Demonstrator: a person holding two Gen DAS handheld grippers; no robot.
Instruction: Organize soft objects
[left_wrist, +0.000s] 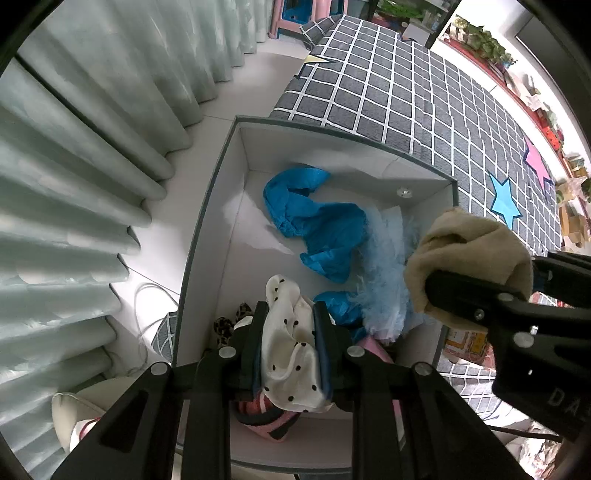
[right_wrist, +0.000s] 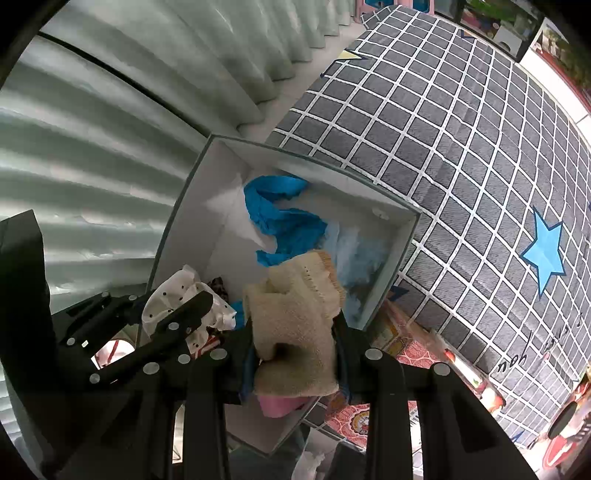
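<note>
Cloth, white with black polka dots (left_wrist: 291, 354), clenched between the pads of the left claw (left_wrist: 290, 350), hanging above the near end of the open grey storage box (left_wrist: 207, 221). Beige knitted cloth (right_wrist: 295, 332) pinched fast in the right claw (right_wrist: 295, 354), poised over the box's right rim, at 3 o'clock from the dotted cloth in the left wrist view. Inside the box, on its white floor: crumpled bright blue fabric (left_wrist: 317, 225) at 12 o'clock from the left claw, pale blue tulle (left_wrist: 384, 266) just beside it at 1 o'clock, leopard-print scrap (left_wrist: 229, 325) at 9 o'clock against the left wall, pink-and-black striped piece (left_wrist: 266, 417) directly beneath the dotted cloth. Beyond the box's far and right walls, bed (left_wrist: 424, 110) under a grey checked cover with a blue star (left_wrist: 504, 201) and a pink star (left_wrist: 535, 158). At 9 to 11 o'clock, pale green pleated curtain (left_wrist: 92, 147) down to a white floor (left_wrist: 251, 88).
</note>
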